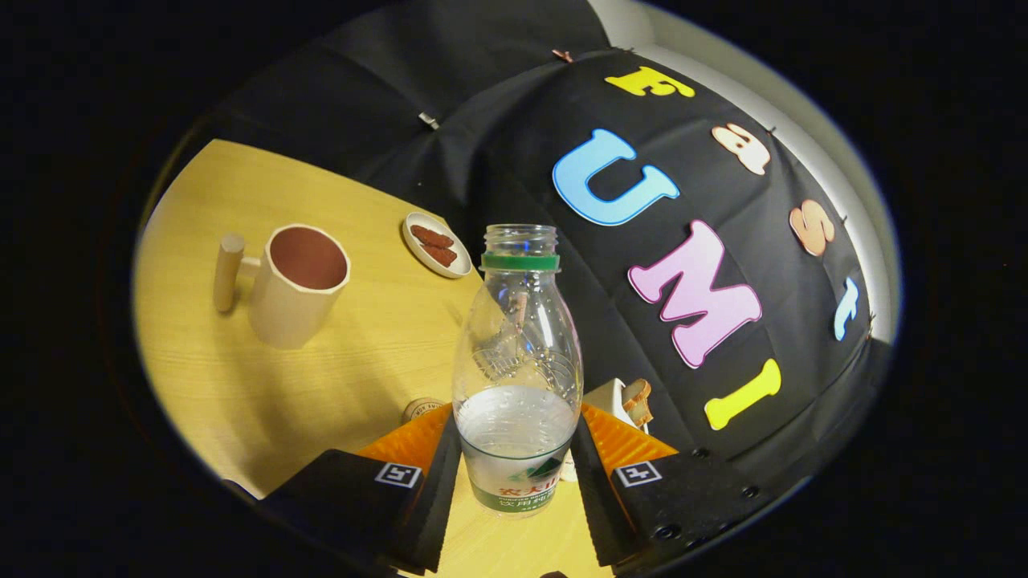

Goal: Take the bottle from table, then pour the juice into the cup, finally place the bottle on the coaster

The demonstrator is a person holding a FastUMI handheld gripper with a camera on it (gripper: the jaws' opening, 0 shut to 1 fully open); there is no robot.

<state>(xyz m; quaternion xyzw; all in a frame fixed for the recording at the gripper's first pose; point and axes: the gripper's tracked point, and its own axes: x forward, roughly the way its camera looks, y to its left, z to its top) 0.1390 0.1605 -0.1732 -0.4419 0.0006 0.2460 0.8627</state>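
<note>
Bottle of clear plastic (pixel 517 377), uncapped, with a green ring below its open neck and a printed label band near its base, stands between the two fingers of the gripper (pixel 514 474), which are clamped on its lower body, one finger pressing on each side. Clear liquid fills roughly the lower third of the bottle, and droplets cling to the inner wall above the liquid line. The bottle is aligned with the fingers, while the pale wooden table (pixel 337 377) appears tilted behind it; whether the base is touching the tabletop cannot be told from this angle. Beyond the fingers and to the left stands a cream-coloured ceramic cup (pixel 293 285) with a cylindrical wooden handle, its interior reddish brown; the cup is well apart from the bottle. Farther back, near the table's far edge, lies a small oval white dish (pixel 436 244) holding two brown pieces. Just behind the left finger a small round tan object (pixel 421 408), possibly a coaster, is partly hidden. Behind the right finger a white holder with a brown slice (pixel 629 399) sits beside the bottle.
</note>
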